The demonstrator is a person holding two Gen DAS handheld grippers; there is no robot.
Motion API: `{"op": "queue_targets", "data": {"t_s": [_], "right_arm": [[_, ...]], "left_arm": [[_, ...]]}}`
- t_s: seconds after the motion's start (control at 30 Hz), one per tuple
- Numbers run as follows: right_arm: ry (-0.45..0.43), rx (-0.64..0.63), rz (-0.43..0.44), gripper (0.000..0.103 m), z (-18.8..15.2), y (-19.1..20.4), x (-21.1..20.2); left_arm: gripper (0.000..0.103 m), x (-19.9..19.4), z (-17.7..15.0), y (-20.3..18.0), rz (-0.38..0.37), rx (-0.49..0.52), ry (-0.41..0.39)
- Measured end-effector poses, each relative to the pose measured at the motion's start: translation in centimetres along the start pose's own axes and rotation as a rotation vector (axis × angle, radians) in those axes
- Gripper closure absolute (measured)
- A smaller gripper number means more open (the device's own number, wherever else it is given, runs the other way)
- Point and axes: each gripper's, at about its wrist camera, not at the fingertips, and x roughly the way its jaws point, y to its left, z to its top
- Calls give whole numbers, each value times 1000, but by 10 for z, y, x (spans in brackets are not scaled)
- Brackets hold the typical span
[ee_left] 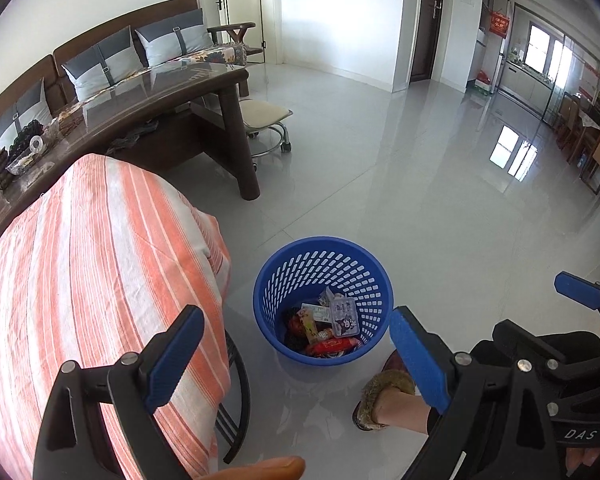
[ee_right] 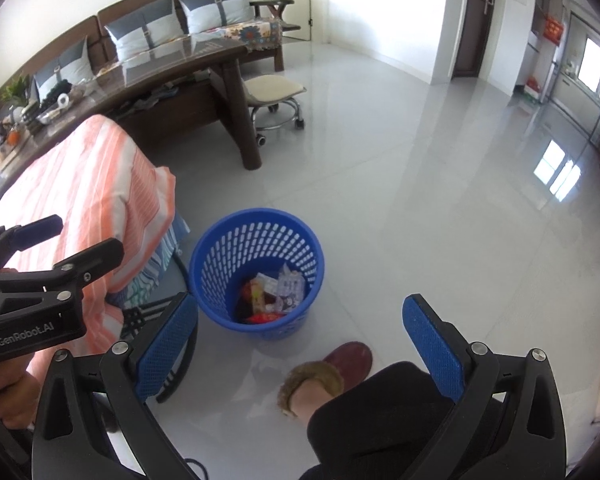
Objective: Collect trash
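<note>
A blue perforated waste basket [ee_left: 296,258] stands on the grey tiled floor; it also shows in the right wrist view [ee_right: 220,236]. Inside lie several pieces of trash [ee_left: 328,326]: wrappers, a small white packet with a cartoon figure, red packaging, seen too in the right wrist view [ee_right: 274,294]. My left gripper [ee_left: 298,360] is open and empty, held above and just in front of the basket. My right gripper [ee_right: 308,346] is open and empty, also above the floor near the basket. The right gripper's fingers [ee_left: 578,290] show at the right of the left wrist view.
A chair draped with an orange striped cloth [ee_left: 100,264] stands left of the basket. Behind are a dark wooden table [ee_left: 172,88], a rolling stool [ee_left: 266,120] and a sofa with cushions. The person's slippered foot [ee_right: 324,376] is just before the basket.
</note>
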Motion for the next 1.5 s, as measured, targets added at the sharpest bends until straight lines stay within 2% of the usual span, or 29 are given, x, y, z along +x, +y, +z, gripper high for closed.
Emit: {"op": "queue_targets", "data": {"t_s": [1.5], "right_arm": [[21,-1,26,0,-9,11,-4]], "left_arm": [[7,0,-2,1,20,16,20]]}}
